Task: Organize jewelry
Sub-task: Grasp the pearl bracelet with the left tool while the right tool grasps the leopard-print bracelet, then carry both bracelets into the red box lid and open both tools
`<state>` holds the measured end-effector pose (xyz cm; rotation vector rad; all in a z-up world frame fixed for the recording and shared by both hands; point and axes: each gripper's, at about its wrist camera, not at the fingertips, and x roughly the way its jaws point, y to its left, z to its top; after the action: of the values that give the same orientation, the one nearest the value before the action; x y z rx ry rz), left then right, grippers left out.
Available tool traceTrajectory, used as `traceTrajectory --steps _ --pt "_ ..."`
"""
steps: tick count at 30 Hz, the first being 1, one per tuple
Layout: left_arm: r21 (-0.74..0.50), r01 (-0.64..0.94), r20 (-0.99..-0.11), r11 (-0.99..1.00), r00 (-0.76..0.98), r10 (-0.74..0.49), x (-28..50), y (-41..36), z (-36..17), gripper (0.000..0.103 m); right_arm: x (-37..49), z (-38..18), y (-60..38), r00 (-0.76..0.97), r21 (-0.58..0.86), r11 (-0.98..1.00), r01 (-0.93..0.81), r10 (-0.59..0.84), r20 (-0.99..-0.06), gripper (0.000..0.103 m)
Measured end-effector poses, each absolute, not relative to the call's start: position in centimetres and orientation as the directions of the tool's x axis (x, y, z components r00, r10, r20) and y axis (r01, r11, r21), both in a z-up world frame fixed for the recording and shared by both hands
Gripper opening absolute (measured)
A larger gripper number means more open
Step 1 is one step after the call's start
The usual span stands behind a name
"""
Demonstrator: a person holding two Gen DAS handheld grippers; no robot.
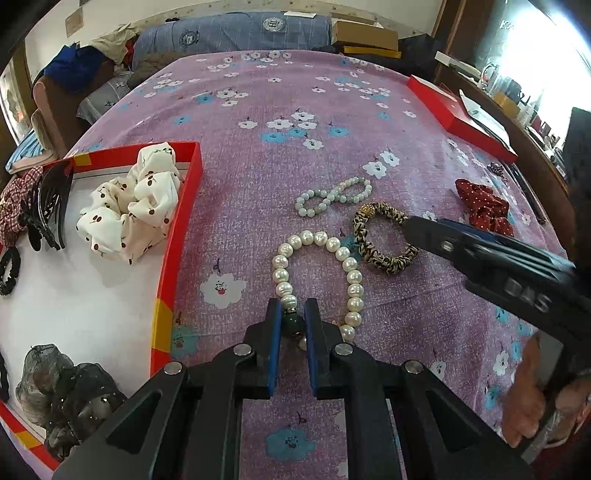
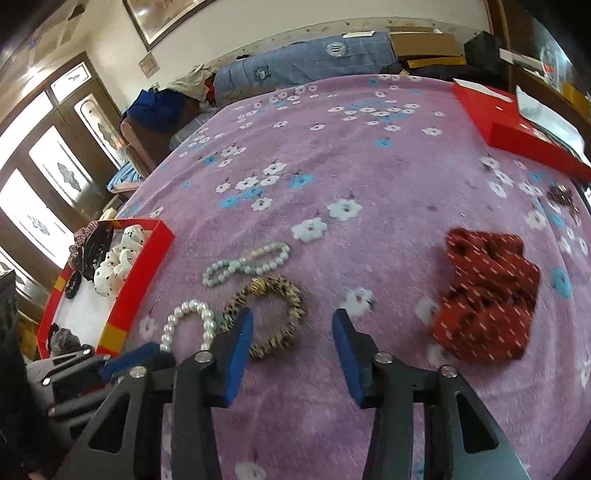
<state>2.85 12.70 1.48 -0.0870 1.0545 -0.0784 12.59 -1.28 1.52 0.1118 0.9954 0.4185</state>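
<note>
A: Any writing you can read?

B: Only pale letters on the right gripper point(image 1: 408, 221) body in the left wrist view, something like "DAS". The round crests on the folded blue quilt point(image 1: 236, 33) at the far end are too small to read.

A: Start close, then. What has the left gripper point(image 1: 291, 314) got?

B: Its blue pads are nearly together, pinched on the dark green bead point(image 1: 294, 324) of the pearl bracelet point(image 1: 317, 273), which lies on the pink flowered blanket point(image 1: 295, 147).

A: And the right one?

B: About half open, nothing between its fingers. Its tip sits at the leopard-print bracelet point(image 1: 384, 236), just beside the pearls.

A: Beyond those?

B: A pale green bead bracelet point(image 1: 332, 195), twisted into a figure eight. Off to the right lies a red dotted scrunchie point(image 2: 487, 295).

A: Containers?

B: A red tray point(image 1: 184, 206) with a white floor, on the left. It holds a white cherry-print scrunchie point(image 1: 136, 206), a black claw clip point(image 1: 51, 206), a checked scrunchie point(image 1: 16, 203), a small black hair tie point(image 1: 9, 269) and a dark mesh hair piece point(image 1: 62, 391). A flat red box point(image 1: 454, 110) lies farther away on the right.
</note>
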Motion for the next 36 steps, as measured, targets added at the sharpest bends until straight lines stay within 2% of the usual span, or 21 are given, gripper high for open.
traceTrajectory --steps 4,6,7,8,11,15,25,36 --pt "-0.120 0.030 -0.857 0.992 0.501 -0.119 2.7 12.9 1.4 0.011 13.1 0.7 -0.3 0.467 0.240 0.923 -0.301 0.362 -0.807 0.037" --pt "-0.124 0.032 -0.854 0.992 0.505 -0.123 2.6 13.0 1.4 0.011 12.9 0.7 0.1 0.492 0.193 0.932 -0.308 0.329 -0.806 0.026" --pt "-0.124 0.032 -0.853 0.992 0.507 -0.123 2.6 13.0 1.4 0.011 12.9 0.5 0.4 0.491 0.173 0.935 -0.311 0.314 -0.813 0.008" --pt "-0.119 0.034 -0.852 0.992 0.510 -0.120 2.6 12.9 1.4 0.011 12.8 0.4 0.5 0.497 0.156 0.937 -0.312 0.301 -0.814 0.007" --pt "-0.103 0.047 -0.853 0.994 0.510 -0.113 2.5 12.7 1.5 0.011 12.7 0.4 0.1 0.487 0.181 0.933 -0.310 0.319 -0.813 0.007" --pt "-0.141 0.083 -0.843 0.987 0.513 -0.163 1.7 12.5 2.2 0.011 11.3 1.7 -1.0 0.510 0.232 0.927 -0.296 0.358 -0.782 0.006" --pt "-0.186 0.149 -0.747 0.971 0.621 -0.238 -3.8 11.9 8.3 0.011 6.1 6.2 -2.2 0.583 0.235 0.915 -0.327 0.391 -0.712 0.006" --pt "-0.284 0.069 -0.651 0.956 0.719 -0.245 -11.0 16.4 12.4 0.011 1.1 9.2 -0.6 0.604 0.240 0.887 -0.395 0.447 -0.660 0.006"
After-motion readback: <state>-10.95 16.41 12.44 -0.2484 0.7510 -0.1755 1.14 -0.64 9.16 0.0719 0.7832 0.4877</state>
